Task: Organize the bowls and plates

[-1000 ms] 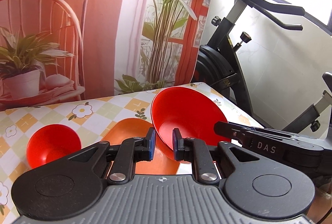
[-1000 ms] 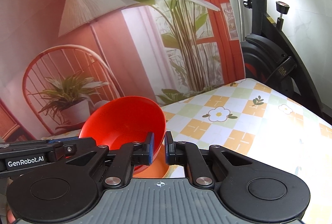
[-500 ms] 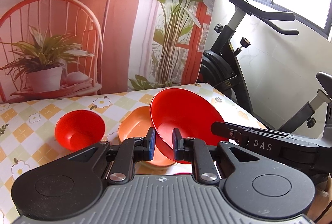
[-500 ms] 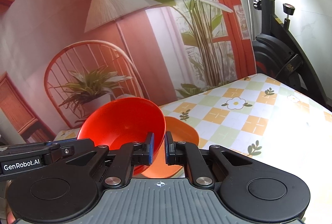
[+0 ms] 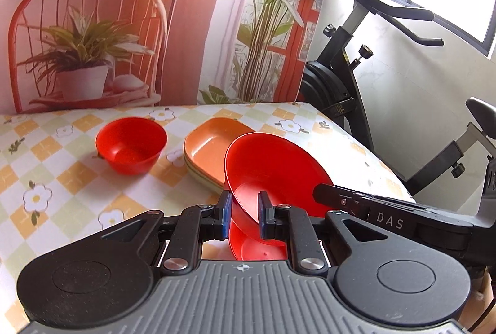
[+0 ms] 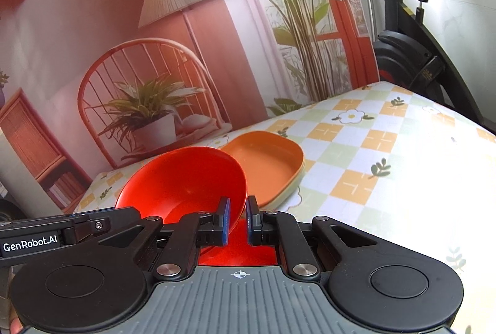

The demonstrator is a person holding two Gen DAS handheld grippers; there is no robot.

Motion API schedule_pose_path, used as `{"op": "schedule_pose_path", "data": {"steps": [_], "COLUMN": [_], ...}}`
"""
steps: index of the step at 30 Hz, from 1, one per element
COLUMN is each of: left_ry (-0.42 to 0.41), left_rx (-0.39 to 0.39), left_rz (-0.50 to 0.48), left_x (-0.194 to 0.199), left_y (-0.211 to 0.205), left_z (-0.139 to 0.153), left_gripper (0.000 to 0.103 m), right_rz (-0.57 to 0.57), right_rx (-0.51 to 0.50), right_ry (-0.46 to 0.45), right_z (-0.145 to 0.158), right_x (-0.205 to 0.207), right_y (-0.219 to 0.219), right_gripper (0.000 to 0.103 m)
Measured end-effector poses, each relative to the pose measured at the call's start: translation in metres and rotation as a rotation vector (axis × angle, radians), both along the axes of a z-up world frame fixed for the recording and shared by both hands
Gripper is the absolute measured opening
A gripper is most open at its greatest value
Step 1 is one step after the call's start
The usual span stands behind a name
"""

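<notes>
from the left wrist view, the left gripper [image 5: 242, 214] has its fingers closed onto the near rim of a glossy red plastic bowl [image 5: 276, 166], tilted above the checked floral tablecloth [image 5: 62, 188], likely bound for the small red bowl [image 5: 131, 145]. from the right wrist view, the right gripper [image 6: 238, 221] pinches the opposite rim, steadying it before the stacked orange plastic plates [image 6: 266, 166].

Red bowl [image 5: 131, 145] & red held bowl [image 5: 272, 169]; orange dish [image 5: 214, 148] w/ pale green under-rim; tablecloth [image 5: 62, 179] yellow/green/white checks, daisies; grippers black, blue pads [image 5: 225, 217].
</notes>
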State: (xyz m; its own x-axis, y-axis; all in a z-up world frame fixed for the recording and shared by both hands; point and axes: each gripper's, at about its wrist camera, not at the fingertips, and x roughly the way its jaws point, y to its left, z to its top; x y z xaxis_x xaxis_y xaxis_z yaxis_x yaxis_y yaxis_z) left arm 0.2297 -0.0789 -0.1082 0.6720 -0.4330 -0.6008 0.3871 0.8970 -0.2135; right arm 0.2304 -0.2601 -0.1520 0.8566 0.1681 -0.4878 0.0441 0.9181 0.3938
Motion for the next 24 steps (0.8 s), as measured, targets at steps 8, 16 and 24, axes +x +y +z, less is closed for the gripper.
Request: {"op": "schedule_pose_path", "data": {"steps": [8,16,24], "left_ry": [0.045,0.071,0.075], "left_rx": [-0.01,0.024,0.056], "left_rz": [0.013,-0.008,-0.021], "left_x": [-0.006,-0.001,0.0], "left_y": [-0.006,-0.015,-0.025], "left_z": [-0.028,-0.042,-0.048], "left_gripper": [0.018,0.018,0.018], "right_rz": [-0.022,-0.033,-0.045], "right_rx": [-0.016,0.008,0.024], "right_ry": [0.014,0.049,0.078], "right_z": [-0.017,-0.035,-0.051], "right_x": [-0.01,-0.003,0.001], "right_y": [-0.002,-0.012,-0.019], "right_gripper": [0.01,0.01,0.01]}}
